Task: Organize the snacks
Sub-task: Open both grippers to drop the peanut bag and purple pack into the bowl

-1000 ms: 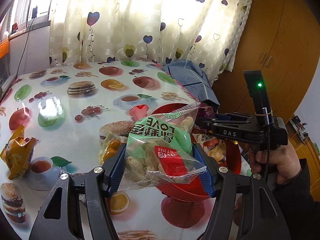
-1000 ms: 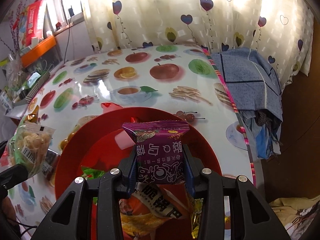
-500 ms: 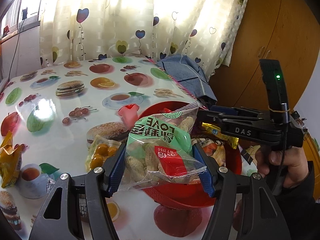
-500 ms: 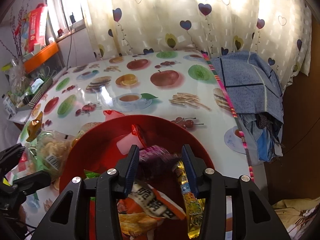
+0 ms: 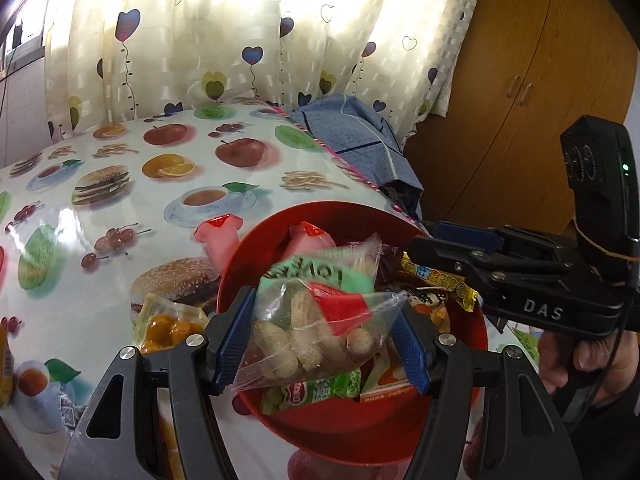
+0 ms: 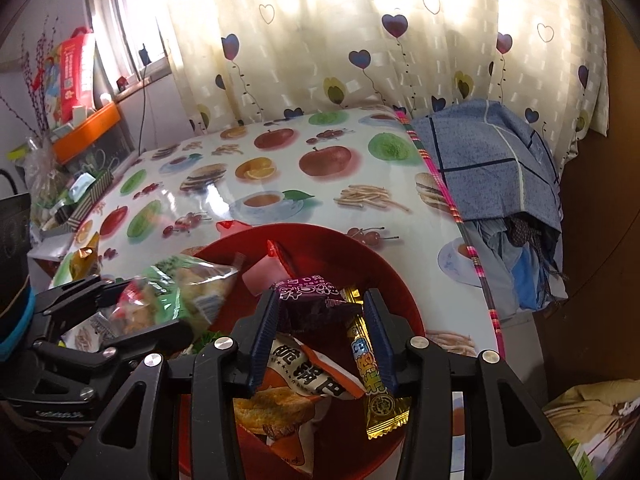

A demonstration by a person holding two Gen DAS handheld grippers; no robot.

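Left gripper [image 5: 324,344] grasps the peanut bag [image 5: 316,332] over the red bowl [image 5: 352,436]. Lower it toward the bowl's middle before letting go. Right gripper [image 6: 320,336] hangs released, empty.

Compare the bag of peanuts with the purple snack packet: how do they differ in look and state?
The bag of peanuts is clear, showing its contents; the purple snack packet is opaque. The left gripper holds the peanuts above the red bowl; the purple packet lies loose between the open right gripper fingers. Both are over the bowl.
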